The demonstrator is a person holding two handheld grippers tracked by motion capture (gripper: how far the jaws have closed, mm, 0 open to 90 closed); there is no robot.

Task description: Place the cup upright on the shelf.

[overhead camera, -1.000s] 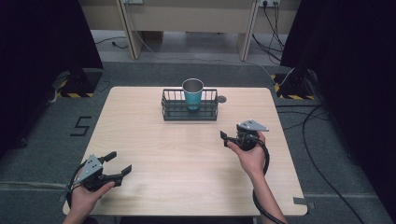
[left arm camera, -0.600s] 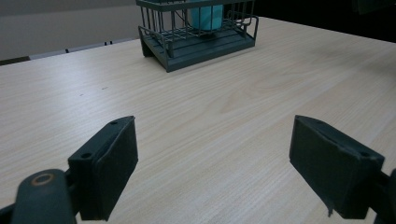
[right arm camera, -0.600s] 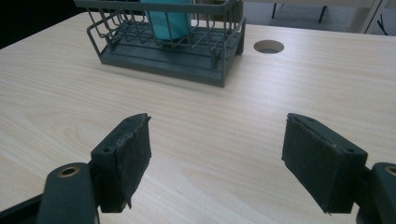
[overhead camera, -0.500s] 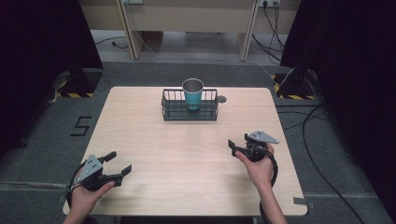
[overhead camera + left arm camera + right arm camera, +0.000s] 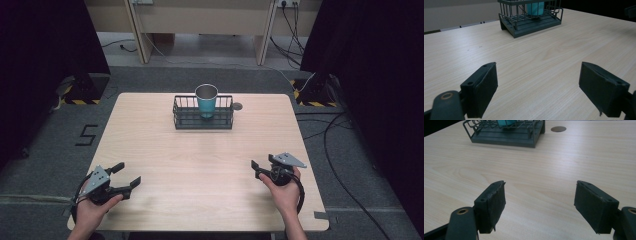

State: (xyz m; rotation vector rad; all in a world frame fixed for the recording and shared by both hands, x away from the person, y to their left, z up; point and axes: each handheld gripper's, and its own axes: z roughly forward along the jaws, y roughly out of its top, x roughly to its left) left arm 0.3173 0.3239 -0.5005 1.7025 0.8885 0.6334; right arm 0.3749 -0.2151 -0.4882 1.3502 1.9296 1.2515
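A dark wire basket (image 5: pixel 202 116) stands at the far middle of the wooden table (image 5: pixel 200 155), with a teal cup (image 5: pixel 206 100) upright inside it. My left gripper (image 5: pixel 127 173) rests low at the near left corner, open and holding nothing. My right gripper (image 5: pixel 261 166) is near the front right edge, also open and holding nothing, its jaws pointing left and forward. In the left gripper view the open gripper (image 5: pixel 541 87) frames bare wood, with the basket (image 5: pixel 531 18) and cup (image 5: pixel 535 7) far ahead. The right gripper (image 5: pixel 541 205) looks at the basket (image 5: pixel 506 133) from the other side.
A small round dark disc (image 5: pixel 237 106) is set into the tabletop just right of the basket, seen as disc (image 5: pixel 558 129) in the right gripper view. Cables trail over the grey floor at the right. Black curtains stand on both sides.
My right gripper has drawn back from mid-table toward the near right edge, staying open. The left gripper has not moved.
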